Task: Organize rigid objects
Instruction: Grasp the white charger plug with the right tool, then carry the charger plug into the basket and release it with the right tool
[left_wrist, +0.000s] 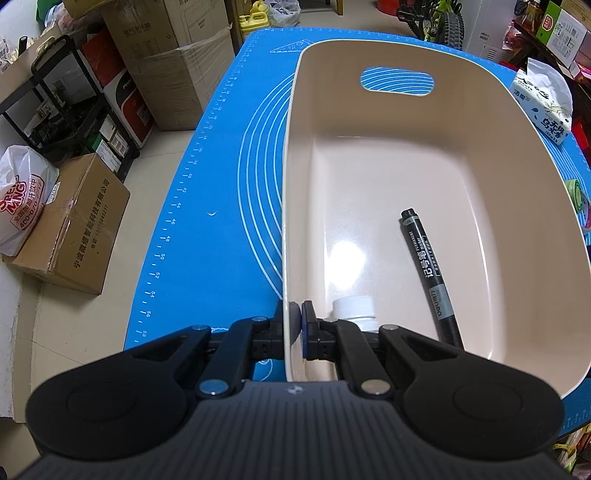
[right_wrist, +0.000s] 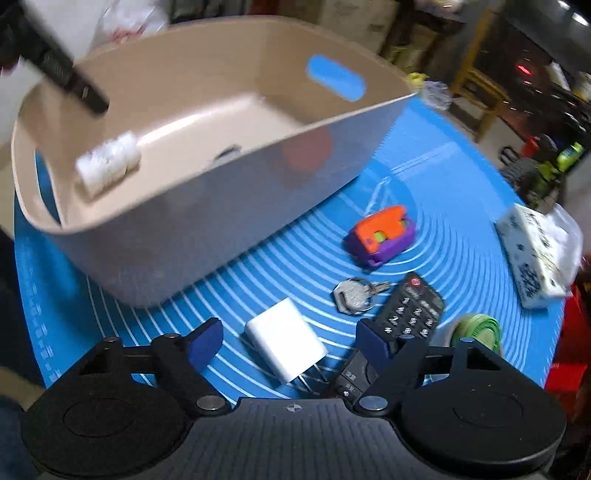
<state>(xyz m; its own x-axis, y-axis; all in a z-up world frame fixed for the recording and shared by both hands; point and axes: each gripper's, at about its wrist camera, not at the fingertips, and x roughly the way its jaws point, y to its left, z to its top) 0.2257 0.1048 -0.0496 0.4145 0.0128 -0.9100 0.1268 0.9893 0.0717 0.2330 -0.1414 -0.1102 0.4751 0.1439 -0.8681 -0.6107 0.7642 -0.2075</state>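
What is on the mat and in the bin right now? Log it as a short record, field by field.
bin: beige bin on the blue mat
in bin: black marker, white roll
left gripper: shut on the bin's near wall
right gripper: open, above the white charger, pads clear of it
still on mat: charger, keys, remote, orange and purple toy, green tape roll
mat edge: tissue pack
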